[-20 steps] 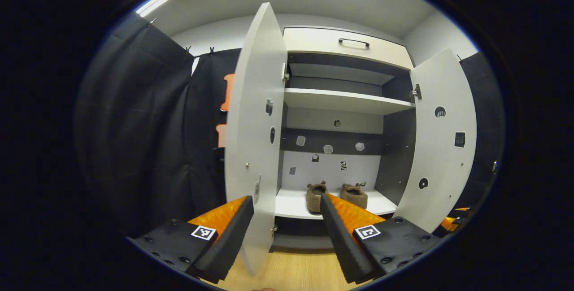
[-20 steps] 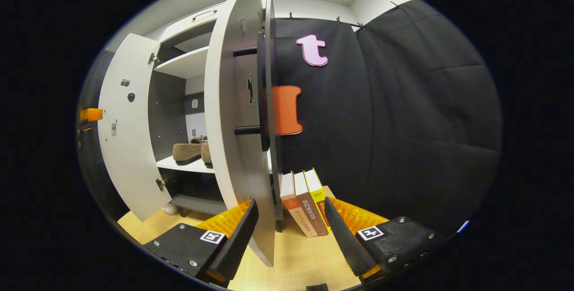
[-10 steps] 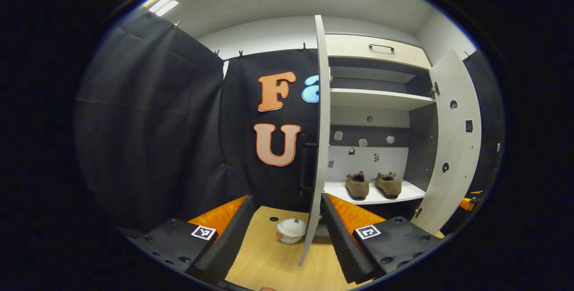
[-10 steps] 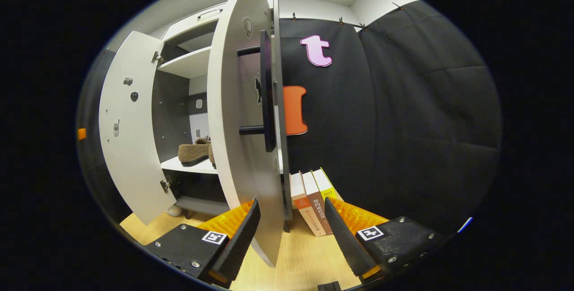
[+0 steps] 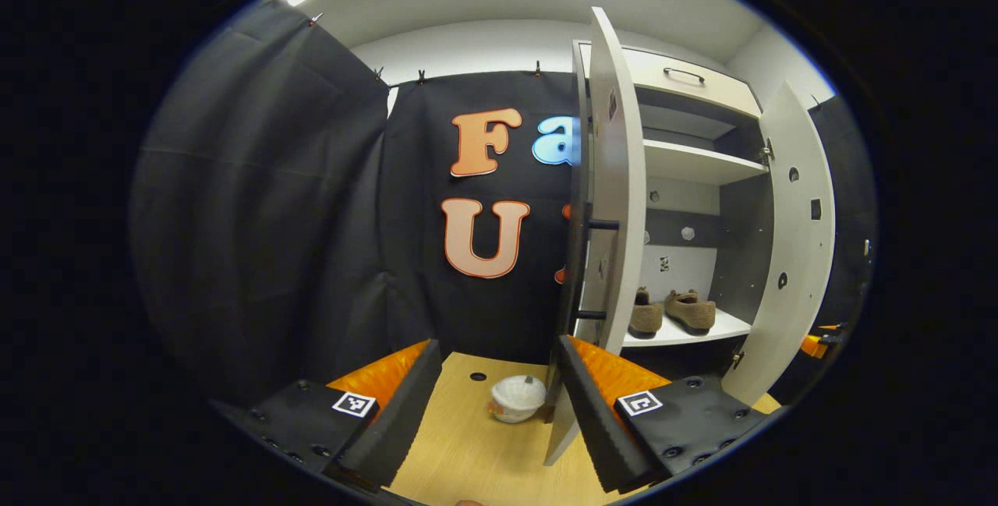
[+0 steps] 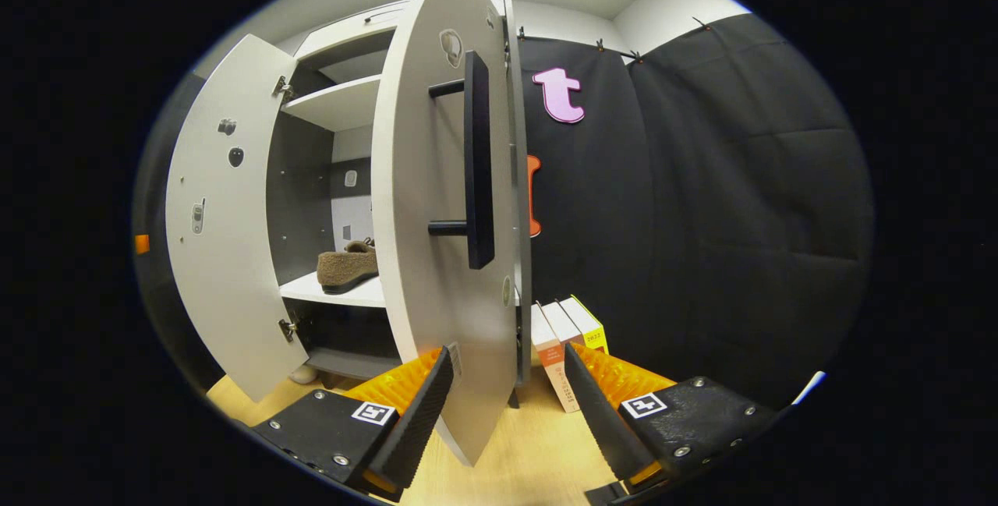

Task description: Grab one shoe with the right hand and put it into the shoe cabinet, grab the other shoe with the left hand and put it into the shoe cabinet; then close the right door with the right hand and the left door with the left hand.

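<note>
- Both shoes (image 5: 677,309) sit on the cabinet's low shelf (image 5: 725,327).
- Right door (image 6: 437,202) is stiff and light; I'd push near its handle (image 6: 477,159).
- Both grippers' fingers (image 6: 421,420) released, empty.

Your left gripper (image 5: 495,405) and right gripper (image 6: 507,412) each carry black screw-studded plates, a square black-and-white marker beside each finger, and ridged orange backing.

The shoe cabinet (image 5: 686,171) has smooth matt pale panels, and its doors carry dark matt bar handles (image 6: 477,159). Both shoes (image 5: 690,309) look fuzzy, like plush cloth. The floor (image 5: 475,451) shows light wood grain. The small bowl (image 5: 517,398) looks glossy.
</note>
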`<state>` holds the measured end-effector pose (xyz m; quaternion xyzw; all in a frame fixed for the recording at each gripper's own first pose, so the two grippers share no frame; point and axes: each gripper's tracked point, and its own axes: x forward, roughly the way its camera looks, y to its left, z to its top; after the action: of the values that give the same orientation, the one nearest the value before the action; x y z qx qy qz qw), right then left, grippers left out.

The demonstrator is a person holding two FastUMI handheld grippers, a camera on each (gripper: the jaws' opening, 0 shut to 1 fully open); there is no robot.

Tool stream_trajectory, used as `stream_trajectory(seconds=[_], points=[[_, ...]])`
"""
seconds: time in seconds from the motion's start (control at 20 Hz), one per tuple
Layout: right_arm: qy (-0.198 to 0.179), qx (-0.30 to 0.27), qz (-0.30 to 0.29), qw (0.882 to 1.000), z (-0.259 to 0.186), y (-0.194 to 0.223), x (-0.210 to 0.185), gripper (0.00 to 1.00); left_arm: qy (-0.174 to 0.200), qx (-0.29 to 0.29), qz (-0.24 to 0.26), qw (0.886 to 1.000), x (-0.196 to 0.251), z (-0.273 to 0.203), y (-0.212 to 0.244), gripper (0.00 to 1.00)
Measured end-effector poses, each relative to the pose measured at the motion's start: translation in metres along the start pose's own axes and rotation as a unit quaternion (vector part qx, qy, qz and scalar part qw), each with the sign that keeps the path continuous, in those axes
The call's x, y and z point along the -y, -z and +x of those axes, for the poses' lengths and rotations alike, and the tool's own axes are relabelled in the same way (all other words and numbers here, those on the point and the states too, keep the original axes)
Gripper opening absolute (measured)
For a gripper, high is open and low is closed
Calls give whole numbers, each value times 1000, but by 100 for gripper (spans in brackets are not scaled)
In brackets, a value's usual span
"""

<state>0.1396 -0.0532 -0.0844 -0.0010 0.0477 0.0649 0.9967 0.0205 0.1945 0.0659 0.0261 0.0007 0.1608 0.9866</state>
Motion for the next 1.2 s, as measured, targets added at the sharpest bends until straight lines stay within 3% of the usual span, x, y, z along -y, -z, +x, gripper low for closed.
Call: stream_trajectory(seconds=[0.35,0.4,0.45,0.5,0.55,0.6,0.95,1.0,1.1,1.2], points=[[3,6,-19,1000,22,0,-51,90,53,6,21,998,-9,32,11,97],[2,4,-23,1000,25,0,-58,99,54,2,19,998,-11,36,16,97],[6,-1,-24,1000,27,2,-61,99,54,-1,17,998,-13,40,21,97],[8,-3,-23,1000,27,4,-65,92,55,-5,12,998,-14,43,24,96],[9,-4,-19,1000,26,4,-70,99,58,-10,7,998,-16,47,30,96],[8,-4,-14,1000,27,1,-74,93,60,-14,2,998,-15,50,34,96],[0,7,-24,1000,13,-12,-85,93,79,-25,-3,997,2,71,51,99],[-2,9,-25,1000,9,-14,-86,87,82,-24,-7,996,7,73,54,95],[-4,11,-24,1000,3,-17,-85,87,89,-23,-14,996,14,77,57,95],[-8,16,-18,1000,-3,-22,-85,93,99,-30,-17,994,25,81,66,99]])
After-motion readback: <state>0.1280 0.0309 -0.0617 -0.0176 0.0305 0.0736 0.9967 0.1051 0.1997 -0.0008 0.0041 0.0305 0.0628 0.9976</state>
